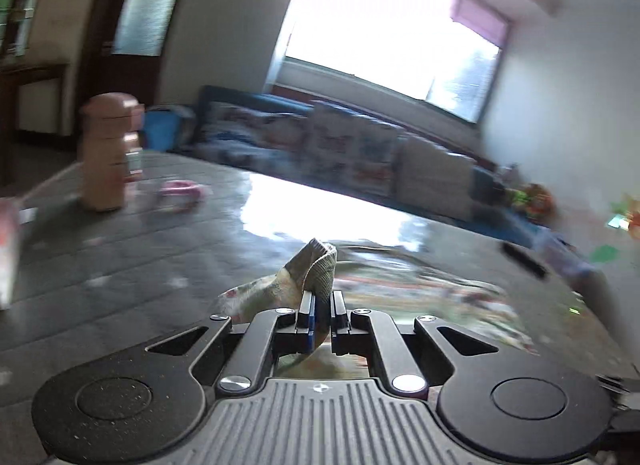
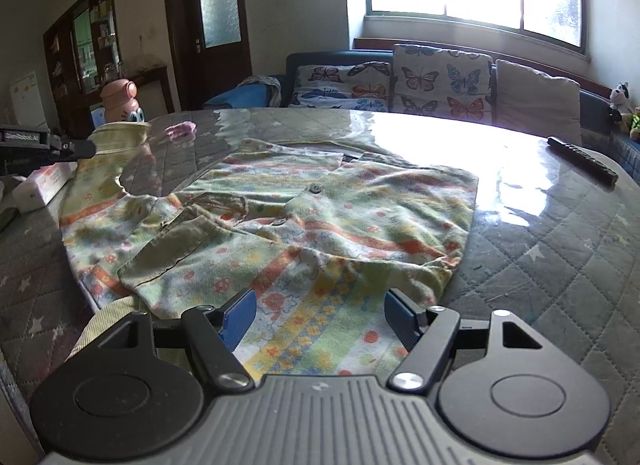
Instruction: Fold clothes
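A small pale-green patterned shirt (image 2: 304,225) lies spread on the quilted grey table (image 2: 560,249), buttons up, one sleeve folded across its front. My left gripper (image 1: 320,305) is shut on the ribbed cuff (image 1: 320,269) of the other sleeve. In the right wrist view it shows at the far left (image 2: 86,149), holding that cuff (image 2: 120,137) lifted above the table. My right gripper (image 2: 320,313) is open, low over the shirt's near hem, its blue pads (image 2: 240,317) apart with nothing between them.
A pink bottle (image 2: 120,101) stands at the table's far left, a small pink object (image 2: 182,129) near it. A black remote (image 2: 580,163) lies at the far right. A white box (image 2: 40,189) sits at the left edge. A sofa with butterfly cushions (image 2: 440,81) is behind.
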Demonstrator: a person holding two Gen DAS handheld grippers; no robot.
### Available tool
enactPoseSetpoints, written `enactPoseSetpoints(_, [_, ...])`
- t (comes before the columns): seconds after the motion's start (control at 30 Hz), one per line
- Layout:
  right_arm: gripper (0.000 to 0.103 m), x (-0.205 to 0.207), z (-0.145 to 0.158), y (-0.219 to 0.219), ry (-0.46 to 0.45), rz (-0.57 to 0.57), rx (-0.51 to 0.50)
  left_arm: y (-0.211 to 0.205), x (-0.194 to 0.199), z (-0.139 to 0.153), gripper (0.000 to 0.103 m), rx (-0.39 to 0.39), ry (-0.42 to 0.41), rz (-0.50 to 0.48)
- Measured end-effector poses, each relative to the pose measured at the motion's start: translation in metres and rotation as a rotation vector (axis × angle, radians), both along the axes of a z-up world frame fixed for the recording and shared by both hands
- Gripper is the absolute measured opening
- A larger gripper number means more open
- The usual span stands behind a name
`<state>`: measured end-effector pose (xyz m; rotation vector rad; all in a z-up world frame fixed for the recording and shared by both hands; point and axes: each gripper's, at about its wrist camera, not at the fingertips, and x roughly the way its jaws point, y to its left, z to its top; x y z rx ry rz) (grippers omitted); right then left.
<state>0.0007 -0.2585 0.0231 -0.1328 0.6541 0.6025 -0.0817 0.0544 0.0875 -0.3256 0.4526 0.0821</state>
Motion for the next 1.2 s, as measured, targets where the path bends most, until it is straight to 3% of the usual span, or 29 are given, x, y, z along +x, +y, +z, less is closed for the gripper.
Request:
enactPoseSetpoints(0.17, [0.072,0.003,0.004,-0.012,0.002,-0.045,0.026,-0.053,0.013,0.007,0.008,-0.014,-0.024,-0.203])
enactPoseSetpoints(0.33, [0.072,0.007,0.009,-0.026,0.002,-0.094,0.054,-0.089,0.021,0.005,0.008,-0.010,-0.037,-0.347])
enactPoseSetpoints(0.57, [0.068,0.012,0.009,-0.033,0.029,-0.125,0.091,-0.125,0.033,-0.024,0.008,0.022,0.051,-0.473])
enactPoseSetpoints(0.67, [0.067,0.013,0.010,-0.033,0.046,-0.126,0.112,-0.132,0.035,-0.035,0.013,0.035,0.093,-0.510])
enactPoseSetpoints(0.73, [0.066,0.014,0.011,-0.031,0.048,-0.122,0.118,-0.134,0.034,-0.041,0.028,0.044,0.115,-0.536])
enactPoseSetpoints(0.8, [0.066,0.015,0.012,-0.028,0.050,-0.117,0.124,-0.133,0.028,-0.042,0.046,0.071,0.108,-0.545])
enactPoseSetpoints(1.0, [0.052,0.017,0.007,-0.006,0.076,-0.051,0.115,-0.105,0.023,-0.043,0.054,0.116,0.119,-0.444])
enactPoseSetpoints(1.2, [0.036,0.025,-0.007,0.019,0.124,-0.004,0.078,-0.066,0.030,-0.044,0.054,0.125,0.147,-0.297])
